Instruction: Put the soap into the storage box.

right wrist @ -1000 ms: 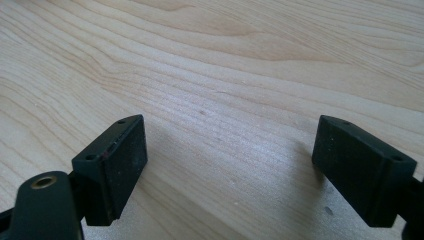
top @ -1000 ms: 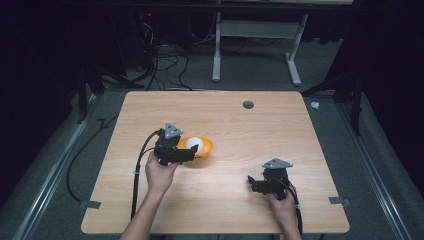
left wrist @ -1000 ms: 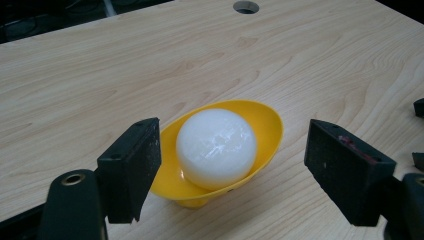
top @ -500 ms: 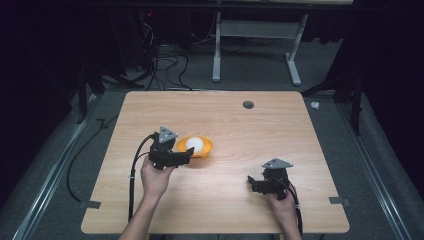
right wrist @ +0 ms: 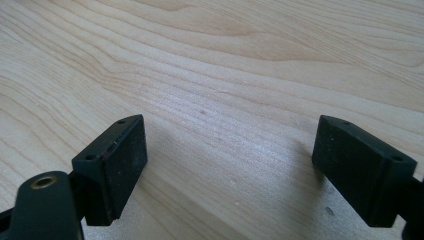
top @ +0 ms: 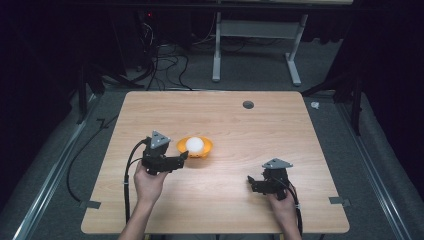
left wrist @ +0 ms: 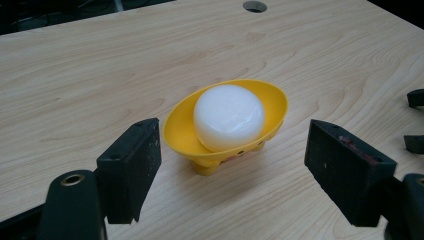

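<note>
A yellow bowl (top: 196, 148) stands upright on little feet on the wooden desk (top: 260, 130), left of the middle, just beyond the left tongs (top: 181, 158). The bowl is boat-shaped rather than round: in the left gripper view its long axis runs slantwise, from the near-left tip up to the far-right tip, and the rim rises toward both ends. In the high view that axis lies roughly across the desk, left to right. Its open mouth faces up. A white ball (left wrist: 228, 116) sits in the hollow, filling most of it and standing well above the rim.

The left tongs (left wrist: 232, 172) are spread wide, with the bowl (left wrist: 272, 100) seen between the two black jaws but farther out than their tips; neither jaw touches it. The hand holding them rests low near the desk's front left.

The right tongs (top: 251, 182) lie well apart from the bowl, near the front right of the desk, pointing left. In the right gripper view the right tongs (right wrist: 230, 160) also stand wide open, with bare wood grain between the jaws and nothing held.

A round hole (top: 248, 104) is set in the far part of the desk.
</note>
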`<state>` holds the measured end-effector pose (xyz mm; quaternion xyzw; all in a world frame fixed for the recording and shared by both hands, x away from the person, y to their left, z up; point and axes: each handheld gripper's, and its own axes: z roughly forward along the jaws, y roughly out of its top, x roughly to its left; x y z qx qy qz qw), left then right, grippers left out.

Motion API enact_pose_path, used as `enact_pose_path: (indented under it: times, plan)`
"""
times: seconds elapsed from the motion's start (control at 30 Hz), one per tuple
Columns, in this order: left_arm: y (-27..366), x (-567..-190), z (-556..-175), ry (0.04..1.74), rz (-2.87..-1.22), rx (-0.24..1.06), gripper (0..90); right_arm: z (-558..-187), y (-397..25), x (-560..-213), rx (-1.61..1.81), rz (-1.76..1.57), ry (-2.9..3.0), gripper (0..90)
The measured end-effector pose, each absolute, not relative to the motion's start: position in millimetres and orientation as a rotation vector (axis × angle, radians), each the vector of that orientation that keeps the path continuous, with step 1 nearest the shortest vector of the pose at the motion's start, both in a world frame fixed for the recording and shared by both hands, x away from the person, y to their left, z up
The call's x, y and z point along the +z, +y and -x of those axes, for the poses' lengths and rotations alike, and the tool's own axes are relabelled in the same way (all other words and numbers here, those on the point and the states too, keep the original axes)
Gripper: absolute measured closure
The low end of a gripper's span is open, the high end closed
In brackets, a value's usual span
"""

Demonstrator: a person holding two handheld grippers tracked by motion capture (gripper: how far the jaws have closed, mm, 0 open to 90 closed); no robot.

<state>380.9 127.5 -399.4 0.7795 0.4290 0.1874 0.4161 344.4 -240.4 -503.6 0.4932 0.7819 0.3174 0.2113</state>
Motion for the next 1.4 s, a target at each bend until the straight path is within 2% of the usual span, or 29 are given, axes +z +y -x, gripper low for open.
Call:
enact_pose_path:
  times: [0.63, 1.4]
  plan:
    - [157.3, -394.5, -356.5, 1.112, -1.932, 0.514, 22.8, -344.5, -239.9, -503.4, 0.88, -1.379, 2.17, 15.2]
    - [172.8, -414.6, -339.8, 1.156, -1.896, 0.473, 22.6, -344.3, -239.8, -503.4, 0.88, -1.376, 2.172, 15.1]
